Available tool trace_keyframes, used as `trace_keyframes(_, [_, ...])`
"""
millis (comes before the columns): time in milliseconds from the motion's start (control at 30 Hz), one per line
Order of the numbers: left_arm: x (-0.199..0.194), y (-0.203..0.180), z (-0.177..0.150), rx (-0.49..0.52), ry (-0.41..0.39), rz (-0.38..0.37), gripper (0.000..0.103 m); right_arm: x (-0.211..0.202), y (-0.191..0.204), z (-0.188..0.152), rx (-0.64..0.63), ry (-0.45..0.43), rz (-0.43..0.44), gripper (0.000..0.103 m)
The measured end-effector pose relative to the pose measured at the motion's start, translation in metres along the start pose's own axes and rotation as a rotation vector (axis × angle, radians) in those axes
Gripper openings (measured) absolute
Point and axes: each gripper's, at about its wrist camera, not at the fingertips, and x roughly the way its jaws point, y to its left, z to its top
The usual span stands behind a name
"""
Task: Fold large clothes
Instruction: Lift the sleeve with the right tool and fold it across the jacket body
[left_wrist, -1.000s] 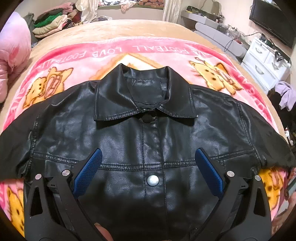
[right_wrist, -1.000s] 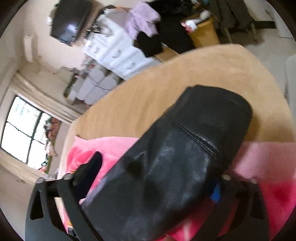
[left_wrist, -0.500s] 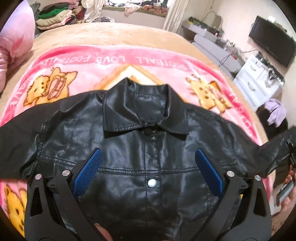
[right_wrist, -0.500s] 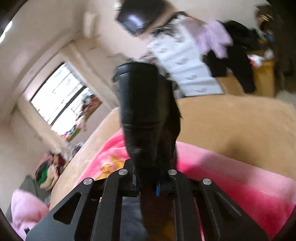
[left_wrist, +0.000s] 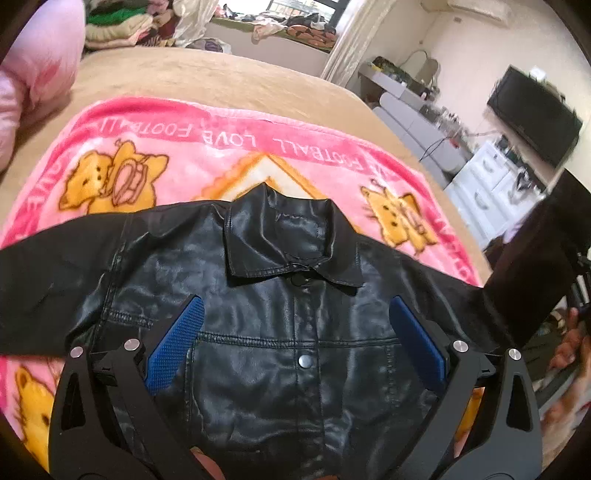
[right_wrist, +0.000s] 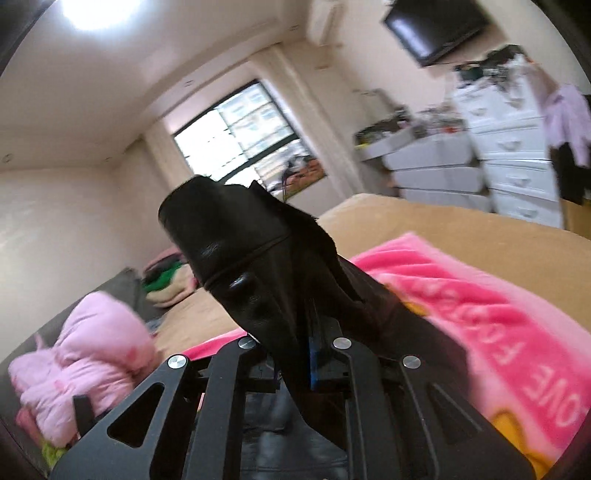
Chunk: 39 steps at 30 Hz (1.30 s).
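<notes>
A black jacket (left_wrist: 280, 332) lay face up, buttoned, on a pink blanket (left_wrist: 207, 155) spread over the tan bed (left_wrist: 192, 77). The left gripper (left_wrist: 295, 347) hung above its chest, jaws wide and empty, blue pads (left_wrist: 175, 347) on either side of the snap line. The right gripper (right_wrist: 308, 354) was clamped tight on the end of one sleeve (right_wrist: 236, 251) (cuff sticking up past the fingers), lifted clear of the blanket.
</notes>
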Motion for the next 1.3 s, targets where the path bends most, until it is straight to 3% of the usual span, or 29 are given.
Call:
trace_keyframes(167, [-0.016,0.027,0.001,-0.078,-0.024,-0.031,0.094,0.027,0.055,-0.019,-0.042,0.057,0.141,0.009])
trace_keyframes(367, [-0.031,0.065,-0.008,-0.170,-0.026,-0.088,0.094,0.042,0.131,-0.073,-0.117,0.153,0.339,0.009])
trace_keyframes(500, [-0.055,0.102,-0.006,-0.259,-0.088,-0.107,0.094,0.061,0.175,-0.118,-0.210,0.253,0.407,0.009])
trace_keyframes(667, [-0.074,0.129,-0.004,-0.318,-0.142,-0.161,0.094,0.085,0.218,-0.180,-0.317,0.383,0.420,0.009])
trace_keyframes(800, [-0.079,0.140,-0.003,-0.334,-0.155,-0.192,0.094,0.099,0.228,-0.216,-0.361,0.461,0.379,0.009])
trace_keyframes(967, [-0.066,0.147,-0.006,-0.345,-0.103,-0.216,0.094,0.109,0.219,-0.239,-0.359,0.520,0.337,0.012])
trace_keyframes(1133, [-0.053,0.151,-0.009,-0.374,-0.047,-0.287,0.094,0.113,0.218,-0.256,-0.363,0.564,0.341,0.014])
trace_keyframes(1167, [-0.050,0.152,-0.010,-0.374,-0.029,-0.304,0.094,0.113,0.219,-0.260,-0.376,0.575,0.337,0.016])
trace_keyframes(1200, [-0.046,0.153,-0.011,-0.369,-0.009,-0.310,0.094,0.113,0.220,-0.264,-0.386,0.589,0.330,0.026])
trace_keyframes(1233, [-0.043,0.153,-0.012,-0.368,0.001,-0.294,0.094,0.113,0.220,-0.268,-0.390,0.605,0.326,0.045])
trace_keyframes(1300, [-0.032,0.156,-0.017,-0.372,0.037,-0.240,0.094,0.114,0.218,-0.276,-0.388,0.637,0.330,0.063])
